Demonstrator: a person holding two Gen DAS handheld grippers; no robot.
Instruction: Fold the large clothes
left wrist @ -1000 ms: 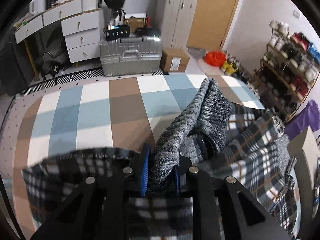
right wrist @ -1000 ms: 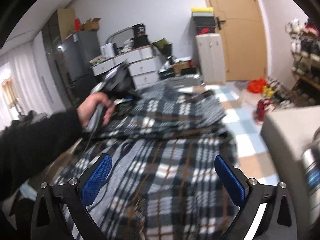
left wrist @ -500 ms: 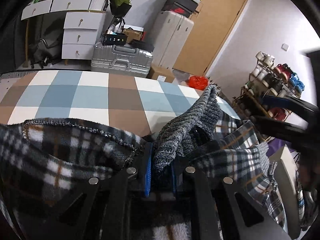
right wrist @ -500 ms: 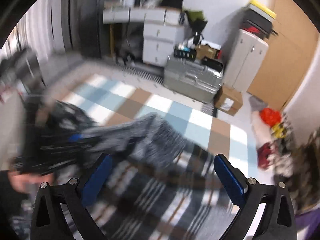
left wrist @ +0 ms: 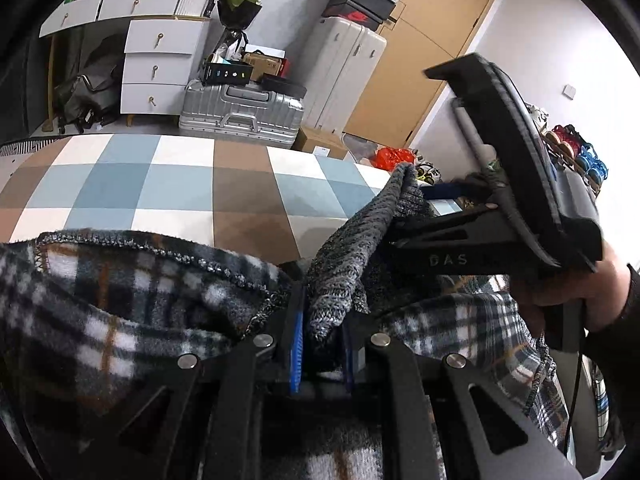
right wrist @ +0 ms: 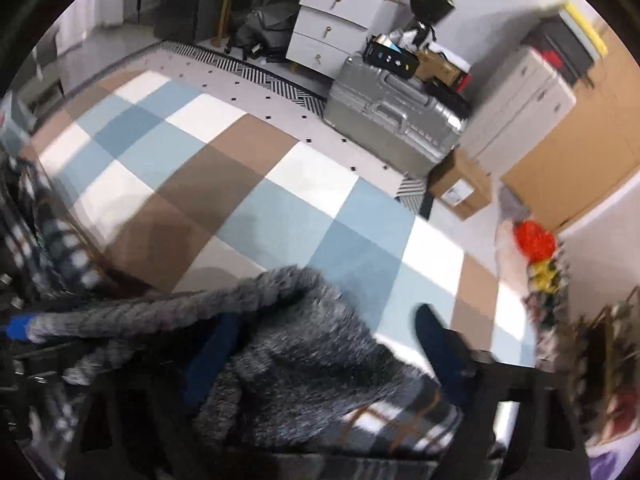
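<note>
A plaid fleece garment [left wrist: 120, 304] with a grey knit collar [left wrist: 352, 248] lies bunched over a checked bed cover [left wrist: 180, 192]. My left gripper [left wrist: 322, 344] is shut on the grey knit collar near its lower end. My right gripper [right wrist: 324, 344] is open, its blue pads on either side of the same knit collar [right wrist: 304, 344], with plaid cloth [right wrist: 400, 420] below it. In the left wrist view the right gripper [left wrist: 444, 194] comes in from the right, held by a hand, its fingertips at the collar's top end.
Beyond the bed stand a silver suitcase [left wrist: 240, 112], a white drawer unit [left wrist: 160, 68], upright pale suitcases [left wrist: 344, 68], a cardboard box [right wrist: 460, 188] and a wooden door [left wrist: 424, 52]. A shoe rack [left wrist: 576, 152] stands at the right wall.
My right gripper has swung from above the spread plaid cloth to the knit collar, and its jaws have narrowed around it. My left gripper keeps its hold and has tilted upward.
</note>
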